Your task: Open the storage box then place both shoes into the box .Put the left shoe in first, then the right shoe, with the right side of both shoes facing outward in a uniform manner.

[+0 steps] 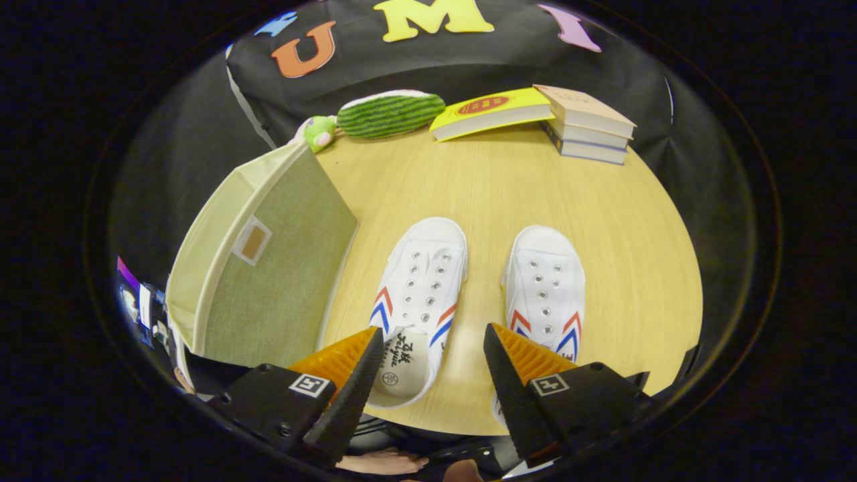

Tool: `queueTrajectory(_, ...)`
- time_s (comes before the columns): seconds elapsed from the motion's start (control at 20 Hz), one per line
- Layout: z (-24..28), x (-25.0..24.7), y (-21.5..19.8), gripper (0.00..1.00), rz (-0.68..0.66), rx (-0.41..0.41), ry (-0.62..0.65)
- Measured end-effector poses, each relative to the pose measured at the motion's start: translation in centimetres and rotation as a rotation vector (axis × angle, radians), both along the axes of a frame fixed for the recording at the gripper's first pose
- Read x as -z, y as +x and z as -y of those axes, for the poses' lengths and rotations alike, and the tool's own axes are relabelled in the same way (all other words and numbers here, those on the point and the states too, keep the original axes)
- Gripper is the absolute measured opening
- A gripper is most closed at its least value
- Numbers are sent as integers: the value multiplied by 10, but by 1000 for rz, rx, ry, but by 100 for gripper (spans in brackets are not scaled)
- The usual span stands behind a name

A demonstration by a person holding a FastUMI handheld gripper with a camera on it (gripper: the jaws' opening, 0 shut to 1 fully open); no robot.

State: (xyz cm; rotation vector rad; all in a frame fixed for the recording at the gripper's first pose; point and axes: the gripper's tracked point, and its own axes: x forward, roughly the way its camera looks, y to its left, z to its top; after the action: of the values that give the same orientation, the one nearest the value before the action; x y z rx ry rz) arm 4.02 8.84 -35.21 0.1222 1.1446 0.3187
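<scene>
Shoes sit side by side on a round wooden table (495, 187), toes pointing away from the gripper (434, 358). The left shoe (418, 294) lies partly between the fingers, its heel opening just beside the left finger, while the right shoe (546, 288) lies ahead of the right finger, which covers its heel. Both are white slip-ons with red and blue chevrons on the sides and rows of metal eyelets. The gripper's fingers stand wide apart above the table's near edge, holding nothing. To the left of the shoes stands the storage box (268, 268), a green fabric box with pale trim and a small tag on its lid, which is down; it stands tilted in the view, close beside the left shoe. Beyond the shoes, at the far edge of the table, lie a watermelon-striped plush toy (390, 114), a small green toy (320, 132), a yellow book (492, 112) and a stack of books (589, 124). A hand (381, 462) shows below the fingers.
</scene>
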Motion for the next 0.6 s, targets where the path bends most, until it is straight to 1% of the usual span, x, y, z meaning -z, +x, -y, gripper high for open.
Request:
queueTrajectory(0.2,-2,28,4,93,-70,14,2)
queueTrajectory(0.35,-10,43,0,93,-124,3,19)
queueTrajectory(0.5,-15,44,2,89,-123,-18,25)
queueTrajectory(0.6,-21,46,4,86,-108,-56,13)
